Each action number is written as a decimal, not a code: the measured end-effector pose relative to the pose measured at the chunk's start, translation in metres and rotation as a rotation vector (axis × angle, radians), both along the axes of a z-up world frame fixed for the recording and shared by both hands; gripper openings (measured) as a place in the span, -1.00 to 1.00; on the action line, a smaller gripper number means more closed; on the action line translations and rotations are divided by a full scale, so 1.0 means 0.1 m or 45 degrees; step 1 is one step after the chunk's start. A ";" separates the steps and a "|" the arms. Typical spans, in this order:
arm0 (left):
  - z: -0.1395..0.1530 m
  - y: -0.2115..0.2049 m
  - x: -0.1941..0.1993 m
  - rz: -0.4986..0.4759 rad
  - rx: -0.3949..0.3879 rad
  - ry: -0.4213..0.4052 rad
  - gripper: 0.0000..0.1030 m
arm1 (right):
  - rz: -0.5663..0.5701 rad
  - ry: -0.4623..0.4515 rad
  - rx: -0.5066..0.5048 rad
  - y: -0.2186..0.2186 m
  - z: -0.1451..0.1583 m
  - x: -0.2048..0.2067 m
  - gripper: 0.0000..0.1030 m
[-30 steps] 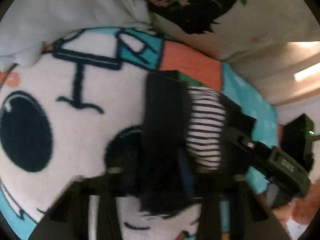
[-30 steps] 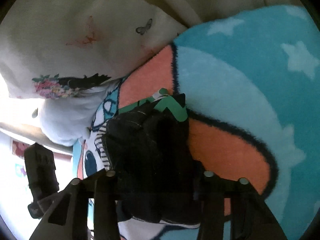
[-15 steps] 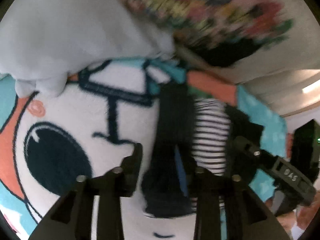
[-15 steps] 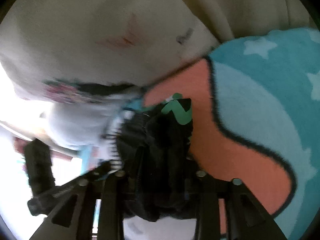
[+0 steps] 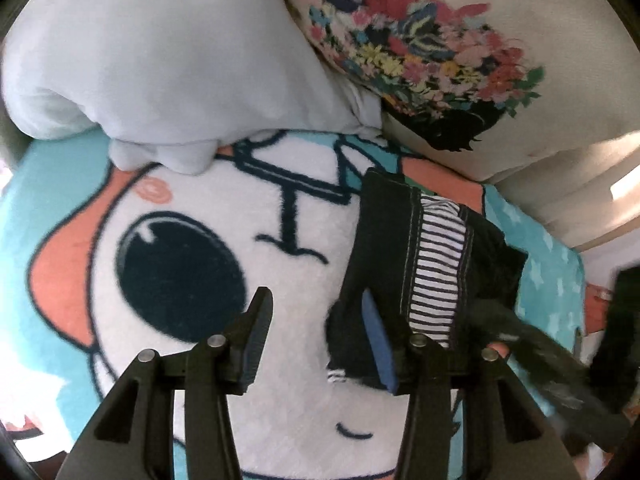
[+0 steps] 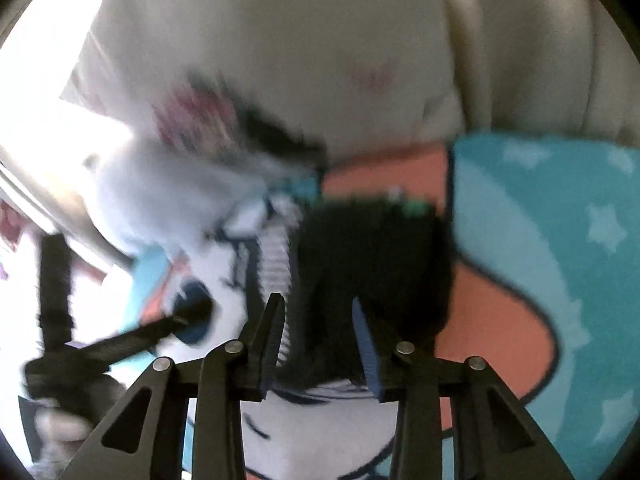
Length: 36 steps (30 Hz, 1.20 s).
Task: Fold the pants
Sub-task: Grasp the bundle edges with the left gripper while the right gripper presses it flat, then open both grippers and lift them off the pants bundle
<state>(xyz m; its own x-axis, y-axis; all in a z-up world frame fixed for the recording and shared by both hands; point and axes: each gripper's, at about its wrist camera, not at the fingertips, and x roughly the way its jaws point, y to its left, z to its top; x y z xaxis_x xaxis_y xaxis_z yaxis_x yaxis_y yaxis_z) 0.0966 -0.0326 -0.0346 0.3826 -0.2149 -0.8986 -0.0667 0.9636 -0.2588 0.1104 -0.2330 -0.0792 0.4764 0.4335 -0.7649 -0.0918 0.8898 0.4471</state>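
The pants [image 5: 384, 252] are black with a black-and-white striped panel. They lie folded in a small bundle on a cartoon blanket [image 5: 240, 280]. My left gripper [image 5: 316, 320] is open and empty. Its right finger overlaps the bundle's left edge and its left finger is over bare blanket. In the blurred right wrist view the same pants [image 6: 372, 260] lie just beyond my right gripper [image 6: 318, 320], which is open with its jaws either side of the bundle's near edge. The other gripper [image 6: 120, 340] shows at the left there.
A pale grey pillow [image 5: 160, 60] and a cream floral pillow [image 5: 440, 52] lie at the blanket's far edge. Cream upholstery [image 6: 360, 40] rises behind. The blanket's teal starred part [image 6: 560, 240] spreads to the right.
Both grippers have opened and let go of the pants, then drawn back a little. The bundle now lies flat on the blanket.
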 end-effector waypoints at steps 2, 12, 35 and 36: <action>0.10 -0.04 -0.10 -0.002 0.057 -0.048 -0.02 | 0.028 0.045 -0.049 0.07 -0.20 0.08 -0.25; 0.69 -0.40 -0.71 0.074 0.221 -0.427 0.62 | -0.023 -0.113 -0.101 -0.22 0.29 -0.40 -0.03; 0.30 -1.03 -1.14 0.040 0.289 -0.132 1.00 | 0.020 -0.084 -0.403 -0.55 0.13 -1.16 0.32; 0.29 -1.05 -1.15 0.035 0.297 -0.134 1.00 | 0.021 -0.075 -0.408 -0.54 0.11 -1.15 0.32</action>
